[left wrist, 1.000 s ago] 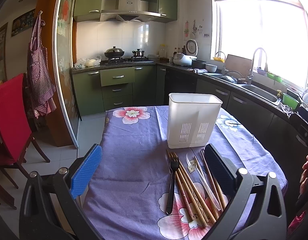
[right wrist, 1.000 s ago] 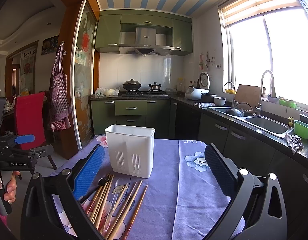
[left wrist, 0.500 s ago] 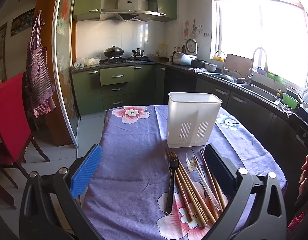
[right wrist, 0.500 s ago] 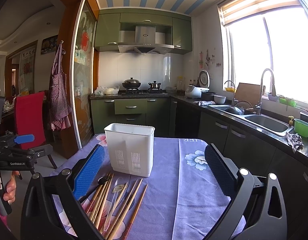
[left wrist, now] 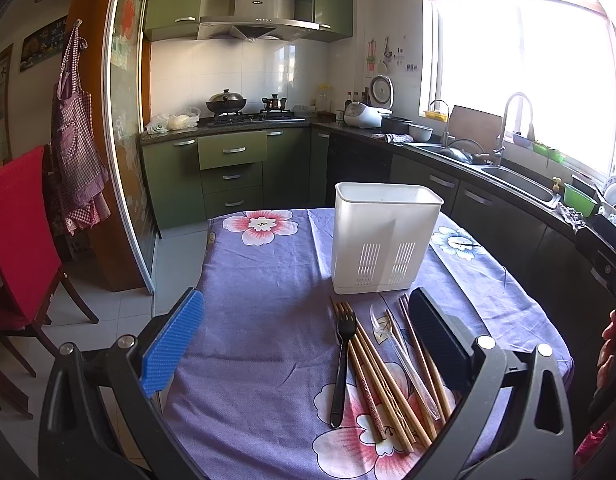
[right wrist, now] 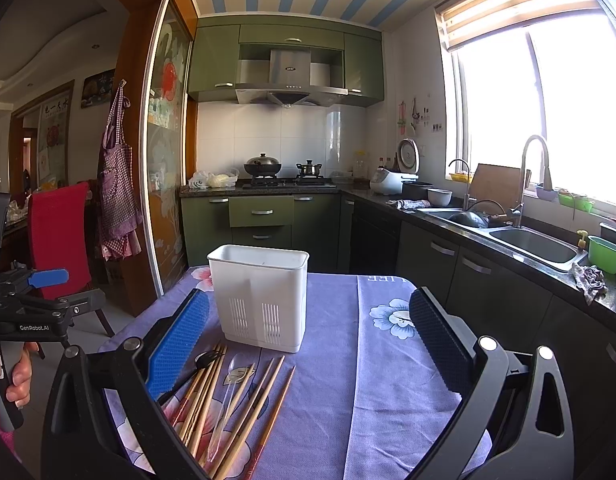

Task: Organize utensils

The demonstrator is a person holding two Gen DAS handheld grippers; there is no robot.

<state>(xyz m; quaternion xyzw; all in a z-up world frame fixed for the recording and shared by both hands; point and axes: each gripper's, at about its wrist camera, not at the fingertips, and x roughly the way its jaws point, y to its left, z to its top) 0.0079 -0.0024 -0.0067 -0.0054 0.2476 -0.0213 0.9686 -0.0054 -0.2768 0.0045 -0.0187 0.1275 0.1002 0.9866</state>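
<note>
Standing on worktop: white holder, upright, on the purple flowered cloth.
Utensils: black fork, chopsticks and clear spoon lying flat just in front of holder, touching each other.
Left claw: spread apart, gripping nothing, near side of holder.
Right claw: spread apart, gripping nothing, near side of holder.
</note>
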